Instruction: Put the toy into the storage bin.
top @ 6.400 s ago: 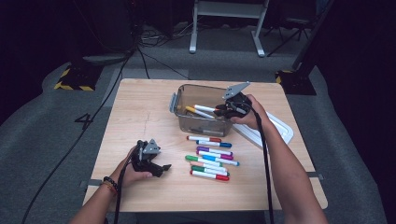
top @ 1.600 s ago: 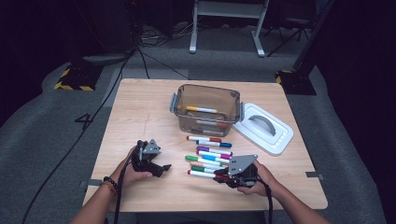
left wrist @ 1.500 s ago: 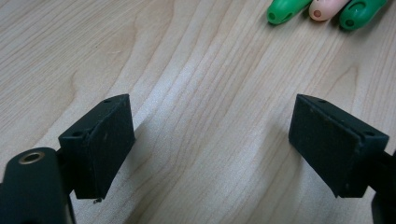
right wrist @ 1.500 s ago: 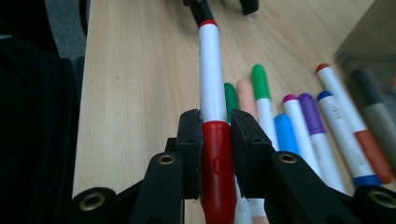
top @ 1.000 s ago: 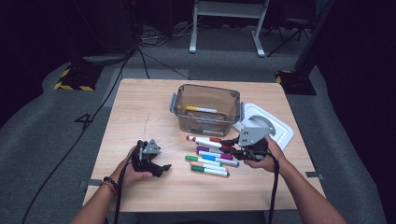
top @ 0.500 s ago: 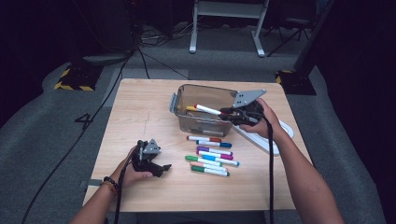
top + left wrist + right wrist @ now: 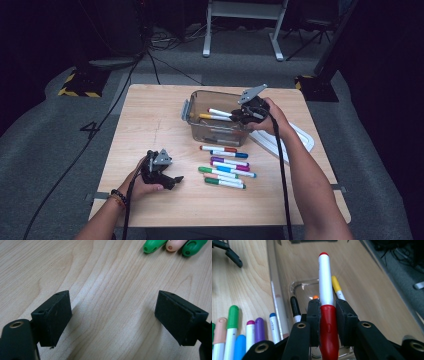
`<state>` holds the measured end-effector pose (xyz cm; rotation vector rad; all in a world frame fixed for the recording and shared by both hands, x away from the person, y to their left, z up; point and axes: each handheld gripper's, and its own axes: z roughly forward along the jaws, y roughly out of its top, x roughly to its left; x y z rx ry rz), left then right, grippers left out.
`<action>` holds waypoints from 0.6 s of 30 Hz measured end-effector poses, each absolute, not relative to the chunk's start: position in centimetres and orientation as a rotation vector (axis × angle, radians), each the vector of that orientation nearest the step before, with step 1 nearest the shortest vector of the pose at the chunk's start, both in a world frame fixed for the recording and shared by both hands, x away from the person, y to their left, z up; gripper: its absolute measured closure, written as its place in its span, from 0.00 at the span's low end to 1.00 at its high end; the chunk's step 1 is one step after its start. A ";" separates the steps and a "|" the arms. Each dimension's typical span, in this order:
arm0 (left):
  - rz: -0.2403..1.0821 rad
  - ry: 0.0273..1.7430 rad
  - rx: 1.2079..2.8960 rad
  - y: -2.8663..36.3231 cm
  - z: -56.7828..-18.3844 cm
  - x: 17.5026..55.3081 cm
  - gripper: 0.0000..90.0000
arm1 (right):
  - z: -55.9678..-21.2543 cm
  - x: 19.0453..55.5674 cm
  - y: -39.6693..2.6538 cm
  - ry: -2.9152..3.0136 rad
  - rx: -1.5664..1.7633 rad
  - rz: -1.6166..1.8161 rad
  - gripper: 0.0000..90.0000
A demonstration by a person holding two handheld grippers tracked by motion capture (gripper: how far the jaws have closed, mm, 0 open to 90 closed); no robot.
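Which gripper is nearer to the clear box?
Right. The right gripper holds a red marker over the clear box; the left gripper rests open on the table's near side.

Wooden table (image 7: 150, 120) with clear bin (image 7: 200, 127), white lid (image 7: 300, 142), loose markers (image 7: 225, 165).

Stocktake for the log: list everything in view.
Table: one, light wood, centre.
Bin: one, clear, far middle of table.
Lid: one, white, right of bin.
Loose markers: about seven, mixed colours, in front of bin.
Binned markers: at least three, yellow, black, orange, inside bin.
Red marker: one, red and white, over bin.
Left claw: one, black, open, table's front left.
Right claw: one, black, shut on red marker.
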<state>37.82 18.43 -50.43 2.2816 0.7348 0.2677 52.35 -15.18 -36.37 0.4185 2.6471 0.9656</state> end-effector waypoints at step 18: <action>0.267 0.735 2.282 18.4 -50.4 37.8 0.16 | -38.1 53.8 -13.6 2.809 0.380 0.815 0.83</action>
